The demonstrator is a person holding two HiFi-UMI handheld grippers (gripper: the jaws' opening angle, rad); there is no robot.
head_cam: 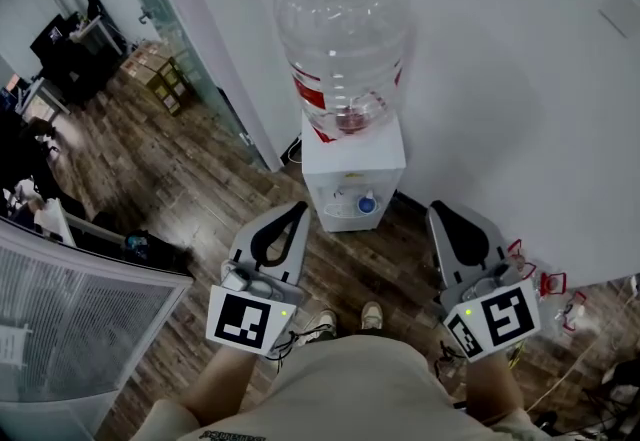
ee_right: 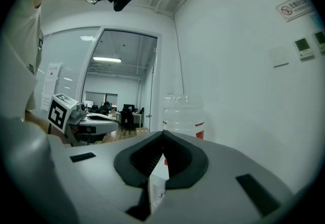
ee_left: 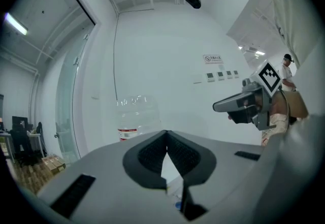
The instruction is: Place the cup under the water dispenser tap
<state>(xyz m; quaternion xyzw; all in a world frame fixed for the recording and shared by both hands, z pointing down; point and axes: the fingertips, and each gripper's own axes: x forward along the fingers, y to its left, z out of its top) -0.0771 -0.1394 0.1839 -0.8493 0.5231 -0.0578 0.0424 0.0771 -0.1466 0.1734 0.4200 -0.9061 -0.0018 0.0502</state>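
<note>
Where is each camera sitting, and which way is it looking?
Head view: on the person's head, looking steeply down at the water dispenser; it shows the left gripper, the right gripper and the person's shoes.
Left gripper view: on the left gripper, looking along its shut jaws at the white wall; the right gripper shows at the right.
Right gripper view: on the right gripper, looking along its shut jaws past a glass door; the left gripper shows at the left.
Shared: all three see the water bottle.
</note>
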